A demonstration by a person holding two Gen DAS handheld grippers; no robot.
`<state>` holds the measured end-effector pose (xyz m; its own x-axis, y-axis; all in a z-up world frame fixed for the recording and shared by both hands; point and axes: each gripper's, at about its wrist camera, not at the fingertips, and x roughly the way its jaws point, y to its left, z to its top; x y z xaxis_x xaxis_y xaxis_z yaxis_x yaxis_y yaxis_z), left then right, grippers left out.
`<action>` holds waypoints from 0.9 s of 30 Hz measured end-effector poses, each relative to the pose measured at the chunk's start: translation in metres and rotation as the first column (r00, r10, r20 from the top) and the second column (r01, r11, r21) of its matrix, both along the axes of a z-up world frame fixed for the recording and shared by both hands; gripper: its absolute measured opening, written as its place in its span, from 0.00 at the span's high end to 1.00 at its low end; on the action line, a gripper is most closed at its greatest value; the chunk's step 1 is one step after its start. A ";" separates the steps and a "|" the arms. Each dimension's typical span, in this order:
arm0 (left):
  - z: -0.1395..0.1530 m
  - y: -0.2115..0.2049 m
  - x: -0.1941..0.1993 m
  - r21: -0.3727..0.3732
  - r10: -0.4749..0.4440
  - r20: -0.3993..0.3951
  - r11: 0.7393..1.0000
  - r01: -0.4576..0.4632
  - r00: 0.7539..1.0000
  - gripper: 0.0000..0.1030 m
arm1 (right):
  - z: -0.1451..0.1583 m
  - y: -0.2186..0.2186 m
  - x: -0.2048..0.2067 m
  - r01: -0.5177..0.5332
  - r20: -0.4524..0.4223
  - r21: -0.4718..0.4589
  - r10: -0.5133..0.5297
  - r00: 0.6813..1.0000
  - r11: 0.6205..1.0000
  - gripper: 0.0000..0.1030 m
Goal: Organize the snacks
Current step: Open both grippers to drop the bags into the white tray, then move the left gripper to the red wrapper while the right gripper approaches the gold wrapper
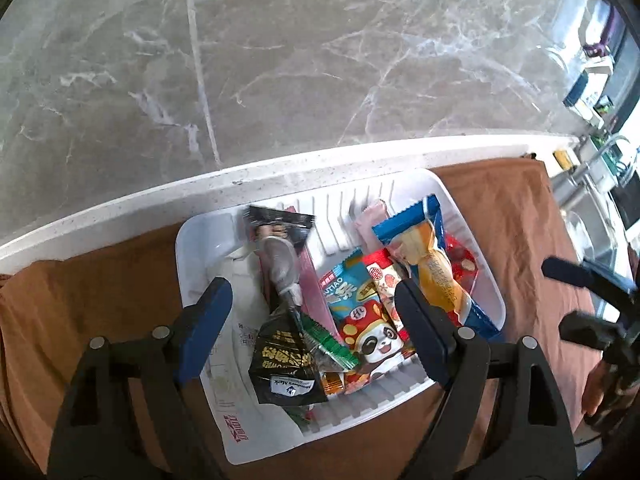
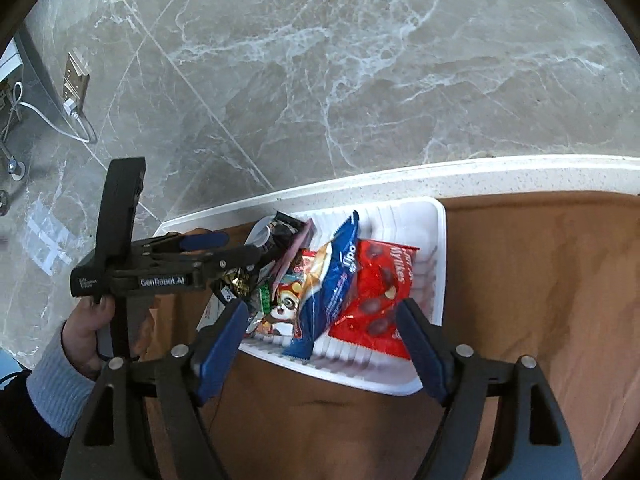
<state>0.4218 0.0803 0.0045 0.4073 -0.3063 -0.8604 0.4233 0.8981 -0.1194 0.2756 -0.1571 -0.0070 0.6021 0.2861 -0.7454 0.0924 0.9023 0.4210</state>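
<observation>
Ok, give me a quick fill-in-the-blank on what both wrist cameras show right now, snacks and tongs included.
1. The snack packets lie piled in a white ____.
2. That container rests on a ____ cloth.
3. Both the left tongs and the right tongs have their jaws ____, gripping nothing.
4. The red packet lies beside a ____ packet on the container's right side.

Missing words: tray; brown; open; blue

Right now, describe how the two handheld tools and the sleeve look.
Each tool is black plastic with two blue-padded fingers and round silver pivot pins. The left tool bears a white "GenRobot.AI" label along its side and an upright black handle. The left hand wears a light blue-grey knit sleeve.
</observation>
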 end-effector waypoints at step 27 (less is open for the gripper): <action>-0.012 0.015 -0.246 -0.036 -0.169 -0.118 0.986 0.166 0.979 0.20 | -0.003 0.056 -0.155 -0.269 -0.120 0.061 0.275 0.954 0.961 0.22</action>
<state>0.1757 0.0954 -0.0073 0.2424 -0.3842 -0.8909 0.5485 0.8117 -0.2007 0.1209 -0.1012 -0.0103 0.3989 0.4597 -0.7935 -0.0991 0.8818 0.4610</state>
